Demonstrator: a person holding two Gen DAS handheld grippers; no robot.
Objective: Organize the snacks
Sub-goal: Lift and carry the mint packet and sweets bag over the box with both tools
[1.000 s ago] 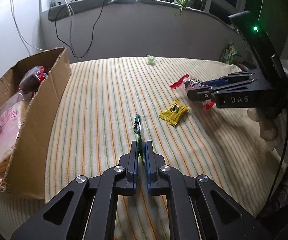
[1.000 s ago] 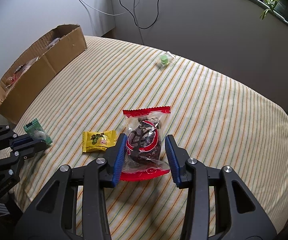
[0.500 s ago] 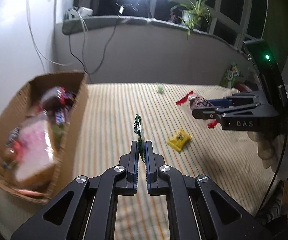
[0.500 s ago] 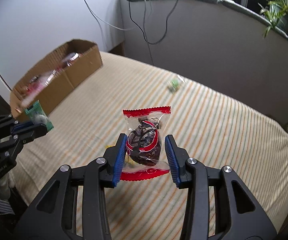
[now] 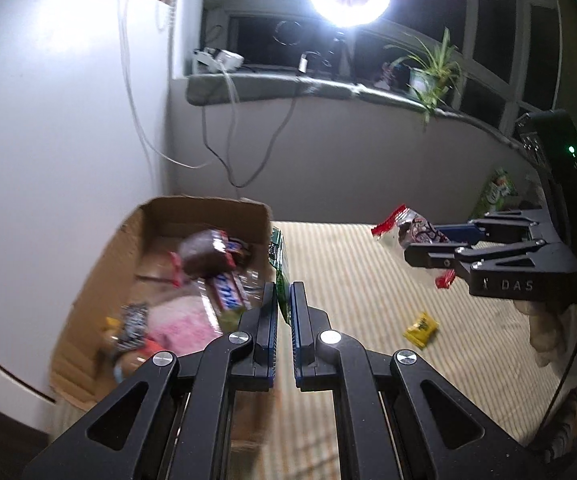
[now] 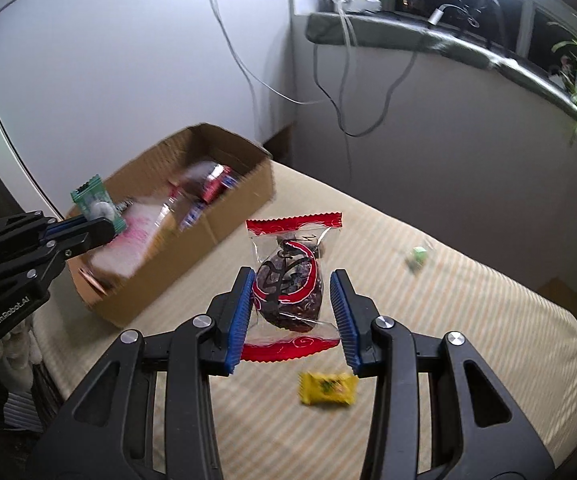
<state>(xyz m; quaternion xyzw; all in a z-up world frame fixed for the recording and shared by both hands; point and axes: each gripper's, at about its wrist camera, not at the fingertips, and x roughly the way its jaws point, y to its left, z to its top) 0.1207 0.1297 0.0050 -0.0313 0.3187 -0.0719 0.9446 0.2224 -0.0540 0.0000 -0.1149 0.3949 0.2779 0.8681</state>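
Observation:
My left gripper [image 5: 283,288] is shut on a thin green snack packet [image 5: 281,268], held edge-on in the air beside the cardboard box [image 5: 100,256]. In the right wrist view the left gripper [image 6: 104,226] holds that green packet [image 6: 95,204] over the box [image 6: 244,196]. My right gripper [image 6: 292,280] is shut on a red-edged clear packet with a dark snack [image 6: 290,280], held above the striped table [image 6: 488,320]. It also shows in the left wrist view [image 5: 412,228]. A yellow packet [image 6: 327,388] and a small green candy [image 6: 418,254] lie on the table.
The box holds several snacks, among them a pink packet [image 5: 180,324] and chocolate bars [image 5: 224,292]. A grey wall and a windowsill with cables, a lamp and a plant [image 5: 432,68] stand behind the table. A green bag [image 5: 496,192] leans at the far right.
Both grippers have lifted their packets off the table and moved left toward the box. The yellow packet and green candy stay on the table.

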